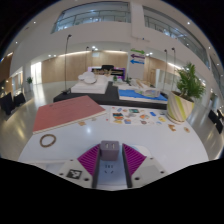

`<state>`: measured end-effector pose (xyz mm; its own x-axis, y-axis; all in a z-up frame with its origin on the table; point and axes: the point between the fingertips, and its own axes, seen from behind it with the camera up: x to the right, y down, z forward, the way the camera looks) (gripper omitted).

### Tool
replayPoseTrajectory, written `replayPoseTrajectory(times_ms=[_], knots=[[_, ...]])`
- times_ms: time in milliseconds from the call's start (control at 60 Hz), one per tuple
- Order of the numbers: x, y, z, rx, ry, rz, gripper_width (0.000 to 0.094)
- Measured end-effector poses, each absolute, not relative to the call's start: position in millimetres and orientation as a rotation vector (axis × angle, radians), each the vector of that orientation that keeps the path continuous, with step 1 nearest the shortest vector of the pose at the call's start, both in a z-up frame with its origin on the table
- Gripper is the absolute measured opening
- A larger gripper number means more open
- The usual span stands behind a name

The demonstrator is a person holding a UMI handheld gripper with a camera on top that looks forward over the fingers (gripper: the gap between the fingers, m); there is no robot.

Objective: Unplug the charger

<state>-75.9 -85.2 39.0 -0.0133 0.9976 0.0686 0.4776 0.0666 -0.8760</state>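
Both tongs (111, 160) fingers against charger (110, 149).

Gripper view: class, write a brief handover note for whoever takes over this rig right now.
Gripper: jaws look shut on the charger, with a pad against each side.
Charger: a grey block that appears to sit in the grey strip at the near edge of the table. The socket itself is hidden.
Done: approach and grasp.
Left: pull the charger straight out of the strip, then set it down.
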Motion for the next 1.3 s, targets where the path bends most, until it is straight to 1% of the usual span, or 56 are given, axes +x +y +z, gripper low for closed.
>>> replayPoseTrajectory(times_ms=[33, 150, 217, 283, 317, 383, 450, 533, 600, 700, 750, 783, 917, 1050, 1150, 1200, 1300], knots=[[-78, -91, 35, -1.512, -1.613, 0.882, 0.0291], [-79, -88, 37, -1.530, -1.589, 0.859, 0.0225], [-79, -88, 39, -1.551, -1.583, 0.878, 0.0211], [-79, -88, 43, -1.532, -1.593, 0.892, 0.0210], [-82, -89, 56, -1.493, -1.577, 0.920, 0.0208], [-92, -93, 93, -1.388, -1.547, 0.933, 0.0200], [-97, -93, 128, -1.394, -1.514, 0.977, 0.0202], [-100, -70, 164, -1.409, -1.468, 0.969, 0.0199], [-96, -41, 182, -1.448, -1.428, 0.950, 0.0202], [-85, 16, 188, -1.478, -1.400, 0.869, 0.0200], [-78, 50, 183, -1.481, -1.396, 0.802, 0.0201], [-72, 71, 172, -1.495, -1.399, 0.763, 0.0200], [-51, 126, 112, -1.599, -1.470, 0.633, 0.0202], [-46, 150, 51, -1.645, -1.548, 0.535, 0.0216], [-50, 157, 22, -1.686, -1.579, 0.500, 0.0247], [-53, 158, 15, -1.705, -1.587, 0.499, 0.0306], [-54, 162, 17, -1.720, -1.583, 0.493, 0.0679]])
